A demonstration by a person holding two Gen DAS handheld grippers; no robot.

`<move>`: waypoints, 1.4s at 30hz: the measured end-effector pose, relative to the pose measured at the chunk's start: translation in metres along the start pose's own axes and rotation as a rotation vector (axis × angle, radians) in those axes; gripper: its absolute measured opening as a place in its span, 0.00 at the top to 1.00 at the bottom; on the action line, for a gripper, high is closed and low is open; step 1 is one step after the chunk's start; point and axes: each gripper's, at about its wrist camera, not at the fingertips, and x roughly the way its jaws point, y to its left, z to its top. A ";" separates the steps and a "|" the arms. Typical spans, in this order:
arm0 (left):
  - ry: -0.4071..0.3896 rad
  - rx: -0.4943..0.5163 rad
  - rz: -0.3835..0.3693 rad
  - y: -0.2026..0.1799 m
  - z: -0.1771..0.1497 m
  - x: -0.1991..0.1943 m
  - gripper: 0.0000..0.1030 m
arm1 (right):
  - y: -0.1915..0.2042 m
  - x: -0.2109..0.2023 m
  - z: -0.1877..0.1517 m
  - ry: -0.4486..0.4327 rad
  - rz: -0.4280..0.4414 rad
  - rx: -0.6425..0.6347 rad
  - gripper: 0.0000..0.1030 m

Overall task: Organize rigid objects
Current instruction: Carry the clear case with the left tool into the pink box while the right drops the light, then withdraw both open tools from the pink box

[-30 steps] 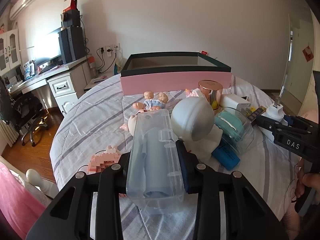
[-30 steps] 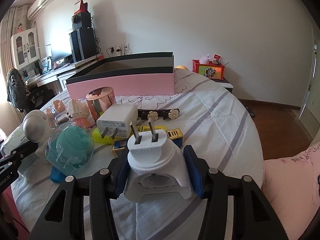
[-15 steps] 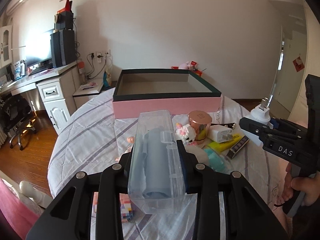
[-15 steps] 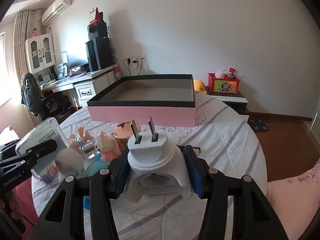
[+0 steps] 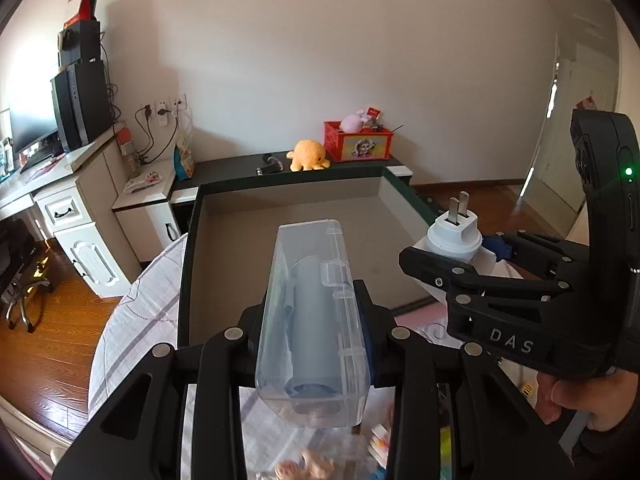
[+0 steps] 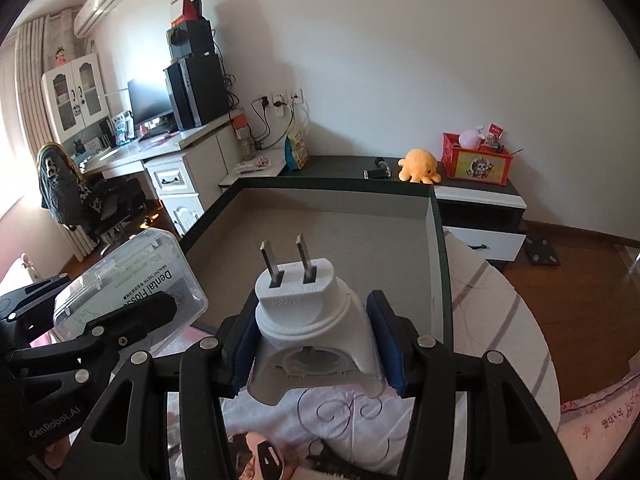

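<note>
Above open box [image 5: 224, 248]: left gripper [image 5: 316, 312] clamps clear floss case [image 5: 312, 320] by long sides; right gripper [image 6: 316, 340] clamps white plug adapter [image 6: 312, 320] at base. Both likely light, stiff, slippery.

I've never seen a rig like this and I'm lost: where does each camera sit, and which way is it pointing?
Left wrist view: sits on the left claw, looking forward and down along its fingers at the clear floss case it grips and the open box beyond; the right claw and a hand show at the side.
Right wrist view: sits on the right claw, looking over the white plug adapter it grips into the same box; the left claw shows beside it.
Shared: the box, both held items, orange plush octopus, red bin.
</note>
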 end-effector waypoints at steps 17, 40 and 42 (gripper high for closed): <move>0.135 -0.030 0.115 0.018 -0.004 0.072 0.59 | -0.018 0.048 0.002 0.126 -0.079 0.054 0.27; -0.461 -0.037 0.279 -0.006 -0.127 -0.181 0.00 | 0.036 -0.192 -0.121 -0.479 -0.210 0.051 0.00; -0.452 -0.071 0.271 0.000 -0.141 -0.193 0.00 | 0.040 -0.202 -0.135 -0.506 -0.226 0.039 0.00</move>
